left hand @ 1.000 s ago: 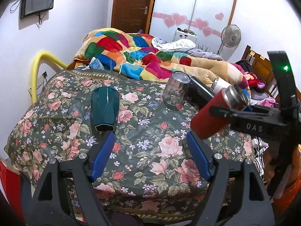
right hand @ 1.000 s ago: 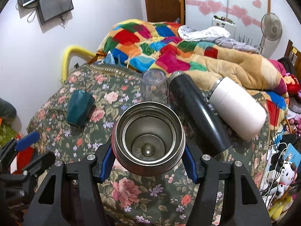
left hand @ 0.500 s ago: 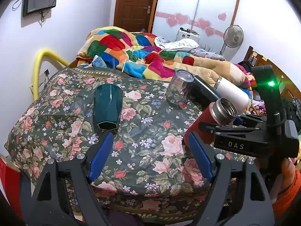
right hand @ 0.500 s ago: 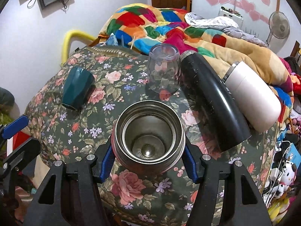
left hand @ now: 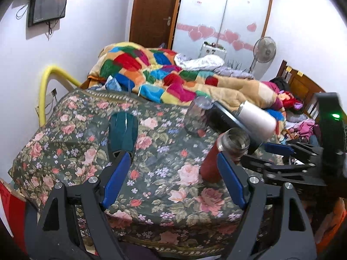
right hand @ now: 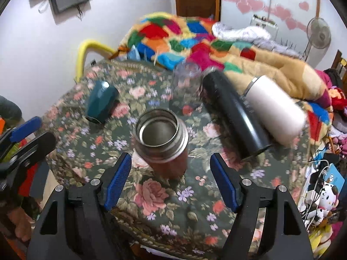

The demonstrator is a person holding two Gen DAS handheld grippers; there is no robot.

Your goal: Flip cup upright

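While the red cup (right hand: 161, 139) stands upright on the floral cloth (right hand: 151, 195), just ahead of our right gripper (right hand: 170, 181) and between its fingers, we hold both it and the left gripper (left hand: 173, 179) wide apart, gripping nothing.

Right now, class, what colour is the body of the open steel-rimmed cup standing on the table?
Red, below a bare steel rim; the cup shows it best in the left wrist view.

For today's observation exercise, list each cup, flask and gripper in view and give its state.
red flask: upright, mouth open, released
teal cup: on its side
clear glass: upside down
black flask: lying down
white flask: lying down
right gripper: open
left gripper: open
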